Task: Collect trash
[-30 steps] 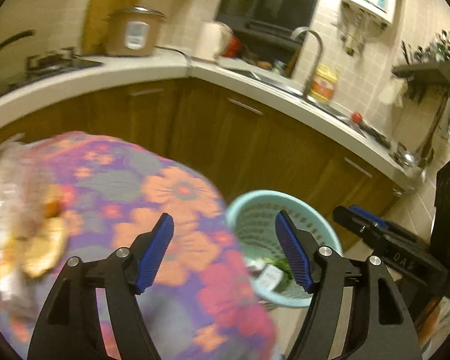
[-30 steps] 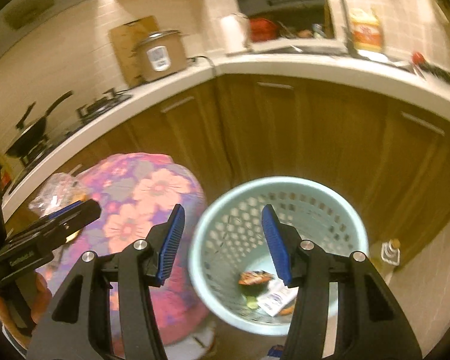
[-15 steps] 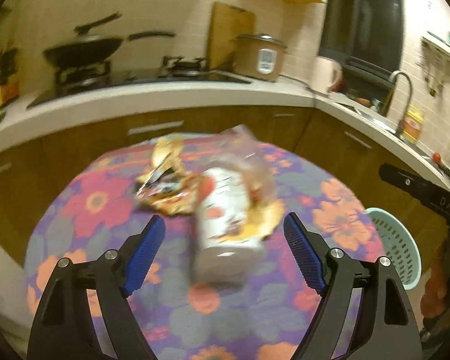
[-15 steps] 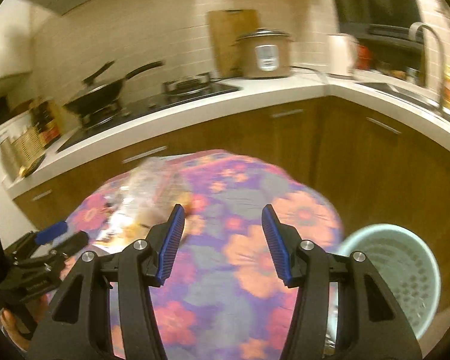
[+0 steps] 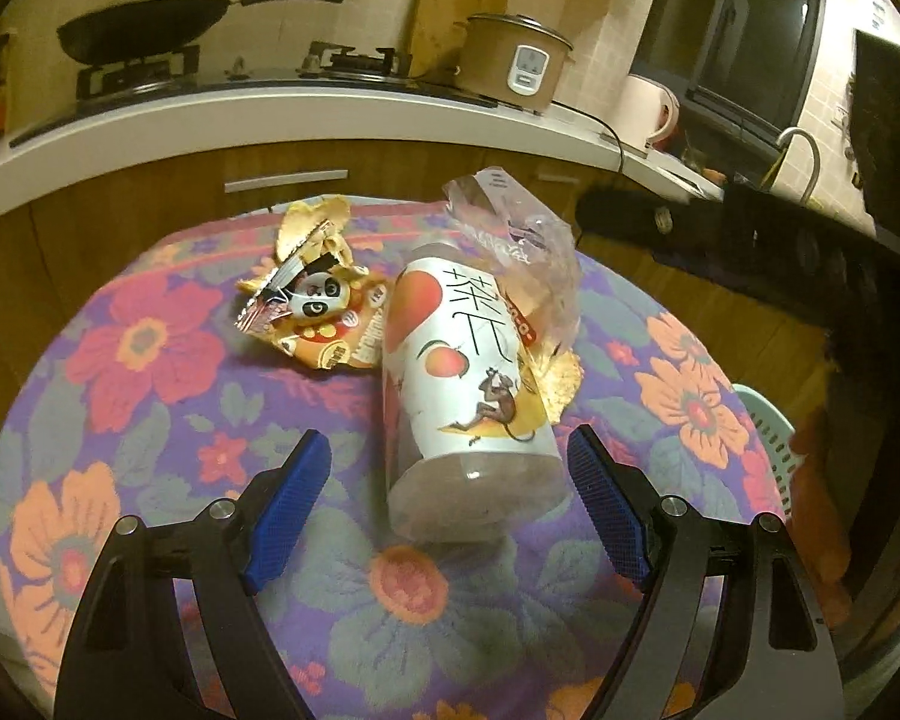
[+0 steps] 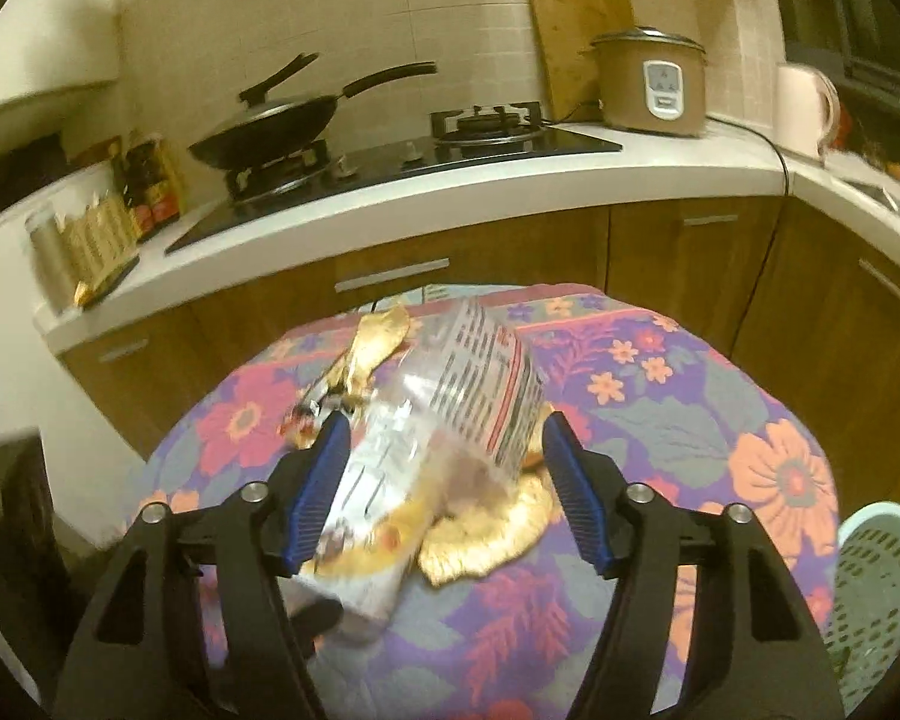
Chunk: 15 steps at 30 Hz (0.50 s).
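A plastic bottle (image 5: 468,384) with a white peach-and-monkey label lies on its side on the round floral table (image 5: 138,420). My left gripper (image 5: 447,468) stands open just short of the bottle's base, one pad on each side and neither touching. Behind the bottle lie a panda snack wrapper (image 5: 324,324), a crumpled clear bag (image 5: 522,240) and yellow peel (image 5: 555,384). In the right wrist view my right gripper (image 6: 445,429) is opening, with the printed clear bag (image 6: 468,384) between its pads and the bottle (image 6: 366,540) below. Its pads do not press on the bag.
A pale green mesh basket (image 6: 876,594) stands on the floor beside the table's right edge. Behind the table runs a kitchen counter (image 6: 450,204) with a wok (image 6: 270,120), a rice cooker (image 6: 651,84) and a kettle (image 6: 804,108). The right gripper's dark body (image 5: 720,234) hangs at the right of the left wrist view.
Both grippers swung left from the basket to the table and closed in on the trash. The bottle now fills the space between the left pads. The right jaws stand wider.
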### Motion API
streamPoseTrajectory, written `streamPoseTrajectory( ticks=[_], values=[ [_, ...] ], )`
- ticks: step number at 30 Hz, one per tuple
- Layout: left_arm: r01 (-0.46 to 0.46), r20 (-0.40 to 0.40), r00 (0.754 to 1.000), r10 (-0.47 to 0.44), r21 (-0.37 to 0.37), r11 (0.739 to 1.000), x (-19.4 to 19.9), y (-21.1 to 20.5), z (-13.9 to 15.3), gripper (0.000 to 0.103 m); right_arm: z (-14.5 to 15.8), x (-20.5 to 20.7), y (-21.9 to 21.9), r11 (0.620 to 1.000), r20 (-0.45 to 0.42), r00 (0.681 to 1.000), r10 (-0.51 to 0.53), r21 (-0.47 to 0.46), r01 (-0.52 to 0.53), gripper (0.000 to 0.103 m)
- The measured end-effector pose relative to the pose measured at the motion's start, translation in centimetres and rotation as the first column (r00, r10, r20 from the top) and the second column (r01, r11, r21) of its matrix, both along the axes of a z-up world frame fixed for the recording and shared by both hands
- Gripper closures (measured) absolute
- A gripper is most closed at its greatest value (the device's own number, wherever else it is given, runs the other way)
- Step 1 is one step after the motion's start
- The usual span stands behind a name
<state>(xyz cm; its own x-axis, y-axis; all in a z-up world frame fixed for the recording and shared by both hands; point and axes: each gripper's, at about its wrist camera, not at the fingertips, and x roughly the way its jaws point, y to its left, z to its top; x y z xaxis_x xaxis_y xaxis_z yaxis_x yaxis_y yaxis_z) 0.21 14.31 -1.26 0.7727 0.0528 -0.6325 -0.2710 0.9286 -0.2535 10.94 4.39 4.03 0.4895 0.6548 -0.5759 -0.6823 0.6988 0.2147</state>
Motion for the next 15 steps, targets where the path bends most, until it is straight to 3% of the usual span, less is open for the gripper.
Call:
streamPoseTrajectory(
  ticks=[7,11,15],
  values=[
    [-0.011,0.012,1.0,0.011,-0.056,0.998,0.7,1.5,0.0,0.024,-2.0,4.3,3.3,1.0,-0.168,0.986,0.001,-0.018,-0.004,0.038],
    [0.023,-0.016,1.0,-0.025,-0.072,0.997,1.8,1.5,-0.2,0.024,-3.9,4.9,4.1,0.999,-0.217,0.976,-0.011,-0.049,0.001,0.038],
    [0.052,-0.036,0.998,-0.055,-0.062,0.997,2.7,0.7,-0.5,0.024,-4.4,5.2,3.2,1.0,-0.242,0.97,-0.003,-0.025,-0.003,0.04]
  ],
)
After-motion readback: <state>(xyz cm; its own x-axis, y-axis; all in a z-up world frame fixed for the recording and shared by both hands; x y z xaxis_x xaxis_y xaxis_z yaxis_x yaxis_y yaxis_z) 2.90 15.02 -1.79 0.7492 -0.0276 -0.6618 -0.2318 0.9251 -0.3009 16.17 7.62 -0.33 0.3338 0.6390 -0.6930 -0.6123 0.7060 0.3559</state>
